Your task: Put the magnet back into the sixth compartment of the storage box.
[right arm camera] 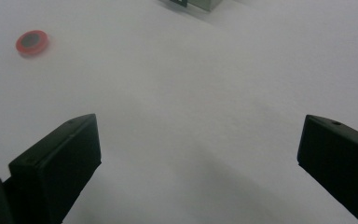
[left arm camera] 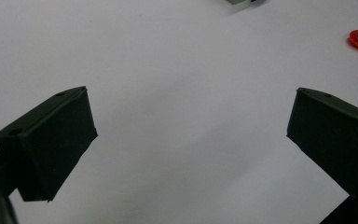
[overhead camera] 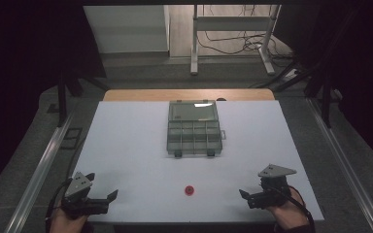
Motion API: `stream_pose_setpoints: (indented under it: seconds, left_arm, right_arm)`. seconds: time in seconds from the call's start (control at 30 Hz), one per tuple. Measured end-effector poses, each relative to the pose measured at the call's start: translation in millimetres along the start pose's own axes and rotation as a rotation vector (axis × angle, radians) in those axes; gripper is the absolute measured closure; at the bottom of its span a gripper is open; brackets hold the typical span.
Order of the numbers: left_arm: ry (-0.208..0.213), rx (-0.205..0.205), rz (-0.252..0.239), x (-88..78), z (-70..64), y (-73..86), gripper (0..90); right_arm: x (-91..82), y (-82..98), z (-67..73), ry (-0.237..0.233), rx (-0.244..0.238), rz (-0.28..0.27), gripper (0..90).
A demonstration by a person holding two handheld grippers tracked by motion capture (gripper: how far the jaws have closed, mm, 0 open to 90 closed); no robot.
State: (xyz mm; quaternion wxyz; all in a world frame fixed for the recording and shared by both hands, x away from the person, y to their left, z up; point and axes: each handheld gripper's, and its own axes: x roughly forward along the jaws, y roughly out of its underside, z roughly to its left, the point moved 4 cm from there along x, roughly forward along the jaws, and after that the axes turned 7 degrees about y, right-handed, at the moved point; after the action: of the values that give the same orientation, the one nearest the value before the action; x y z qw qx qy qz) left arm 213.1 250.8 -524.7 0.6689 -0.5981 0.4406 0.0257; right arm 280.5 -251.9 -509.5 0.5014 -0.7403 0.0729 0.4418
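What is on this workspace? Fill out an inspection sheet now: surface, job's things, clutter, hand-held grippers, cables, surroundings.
Surface: white table top, a wooden strip showing along its far edge.
Job's things: clear compartment box at the middle far side, lid open; small red ring alone near the front edge, between the two grippers.
Clutter: nothing seen.
Grippers: left hand-held gripper at the front left corner, jaws wide apart, empty; right hand-held gripper at the front right, jaws wide apart, empty.
Cables: a black cable loops over the right hand; loose cables lie on the floor behind.
Surroundings: metal frame legs beyond the table, dark room.
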Motion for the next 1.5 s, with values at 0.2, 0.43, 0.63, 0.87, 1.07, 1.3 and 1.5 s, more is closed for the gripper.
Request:
stream_pose_setpoints:
  seconds: [0.2,0.43,0.63,0.87,1.07,1.3,1.5]
  left_arm:
    - [0.001,0.000,0.001,0.1,0.3,-0.1,1.4]
    - [0.003,0.000,0.002,0.1,0.8,-0.1,1.5]
    - [0.004,0.002,0.002,0.2,0.7,-0.2,1.5]
    - [0.004,0.002,0.002,0.3,0.6,-0.2,1.5]
    - [0.006,-0.001,0.000,0.2,1.0,-0.2,1.6]
    - [0.007,0.001,0.001,0.2,0.9,-0.3,1.6]
    - [0.009,-0.002,-0.001,0.2,1.1,-0.2,1.6]
  right_arm:
    - [3.0,-6.8,0.6,-0.032,-0.007,-0.006,0.0]
    - [6.5,-15.8,4.2,-0.038,-0.024,-0.023,0.0]
    - [11.4,-21.7,6.2,-0.038,-0.030,-0.015,0.0]
    - [17.3,-28.1,10.1,-0.057,-0.038,-0.025,0.0]
    - [21.8,-32.6,13.6,-0.076,-0.031,-0.024,0.0]
    - [28.3,-38.0,20.8,-0.091,-0.058,-0.012,0.0]
    - [32.8,-42.9,25.6,-0.088,-0.077,-0.014,0.0]
